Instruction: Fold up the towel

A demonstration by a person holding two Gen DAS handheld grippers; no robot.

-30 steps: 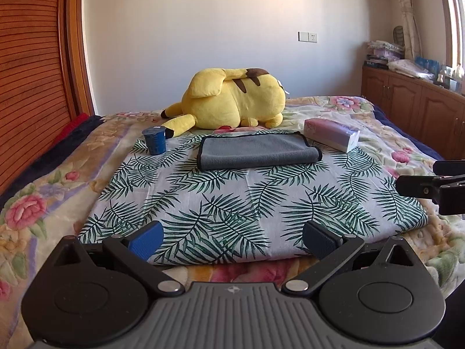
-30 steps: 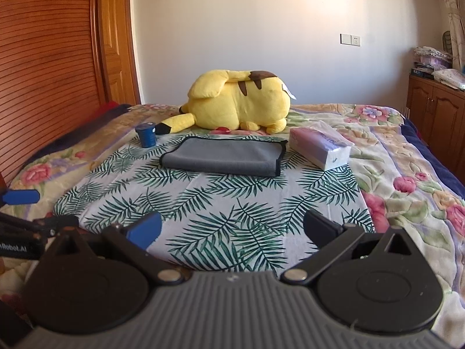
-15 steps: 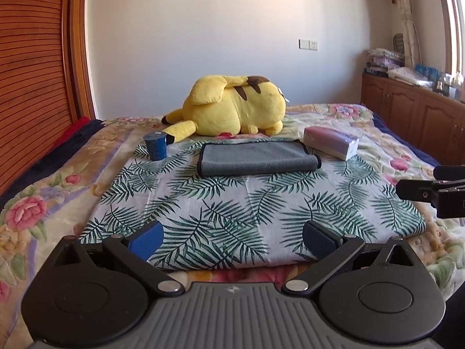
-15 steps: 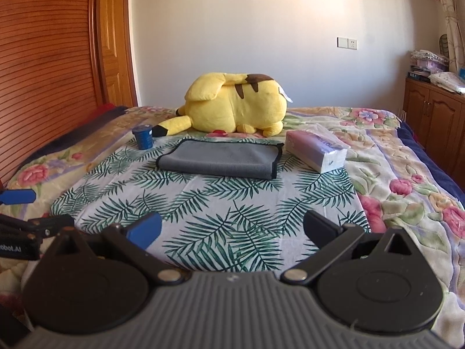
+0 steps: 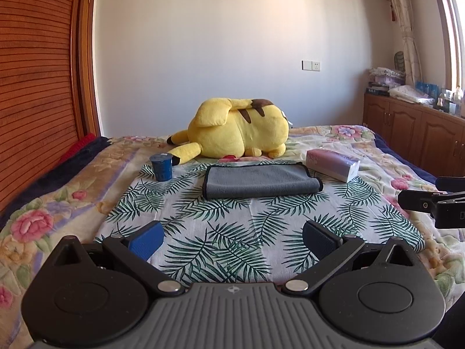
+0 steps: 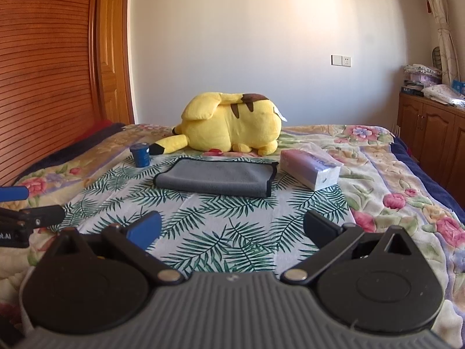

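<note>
A grey towel (image 5: 260,181) with a dark edge lies folded flat at the far side of a palm-leaf cloth (image 5: 232,226) on the bed; it also shows in the right wrist view (image 6: 216,176). My left gripper (image 5: 232,240) is open and empty, well short of the towel, over the cloth's near edge. My right gripper (image 6: 232,229) is open and empty, also well back from the towel. Each gripper shows at the edge of the other's view: the right one (image 5: 430,200), the left one (image 6: 23,206).
A yellow plush toy (image 5: 235,133) lies behind the towel. A blue cup (image 5: 161,167) stands to the towel's left, a tissue pack (image 5: 332,164) to its right. A wooden wardrobe (image 5: 37,87) is on the left, wooden cabinets (image 5: 412,139) on the right.
Both grippers have tilted upward and drawn slightly back, so the towel and bed sit lower in both views. Both stay open. The towel has not moved.
</note>
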